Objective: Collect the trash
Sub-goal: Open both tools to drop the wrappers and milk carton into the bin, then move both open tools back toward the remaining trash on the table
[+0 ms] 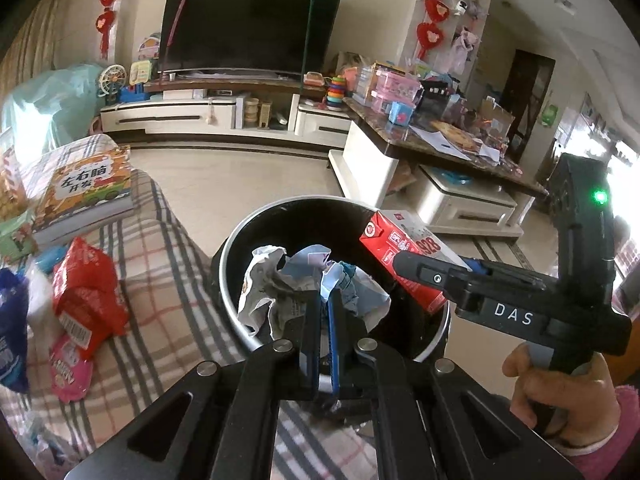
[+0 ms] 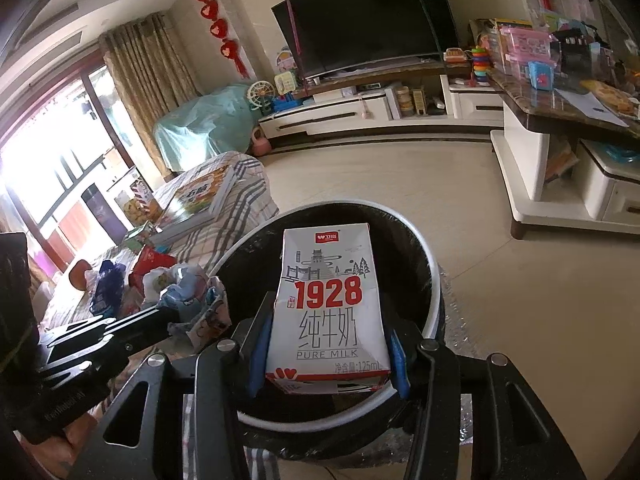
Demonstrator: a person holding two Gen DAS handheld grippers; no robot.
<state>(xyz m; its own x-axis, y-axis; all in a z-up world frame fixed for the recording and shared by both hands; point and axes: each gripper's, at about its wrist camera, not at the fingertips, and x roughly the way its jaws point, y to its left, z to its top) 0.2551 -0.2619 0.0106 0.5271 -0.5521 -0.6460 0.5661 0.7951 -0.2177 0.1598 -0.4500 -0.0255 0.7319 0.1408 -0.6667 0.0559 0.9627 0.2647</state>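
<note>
A round black bin with a silver rim (image 1: pixel 236 236) (image 2: pixel 434 276) stands beside the plaid-covered sofa. My left gripper (image 1: pixel 326 300) is shut on a crumpled white and pale blue wrapper (image 1: pixel 268 280) and holds it over the bin's mouth; the wrapper also shows in the right wrist view (image 2: pixel 196 304). My right gripper (image 2: pixel 326 356) is shut on a white and red "1928" pure milk carton (image 2: pixel 328 304) above the bin; the carton also shows in the left wrist view (image 1: pixel 404 252), at the bin's right rim.
On the sofa (image 1: pixel 168 280) lie a red snack bag (image 1: pixel 86 292), a pink packet (image 1: pixel 70 364), a blue bag (image 1: pixel 12 344) and a children's book (image 1: pixel 86 188). A cluttered coffee table (image 1: pixel 436 140) and a TV stand (image 1: pixel 200 114) lie beyond on the tiled floor.
</note>
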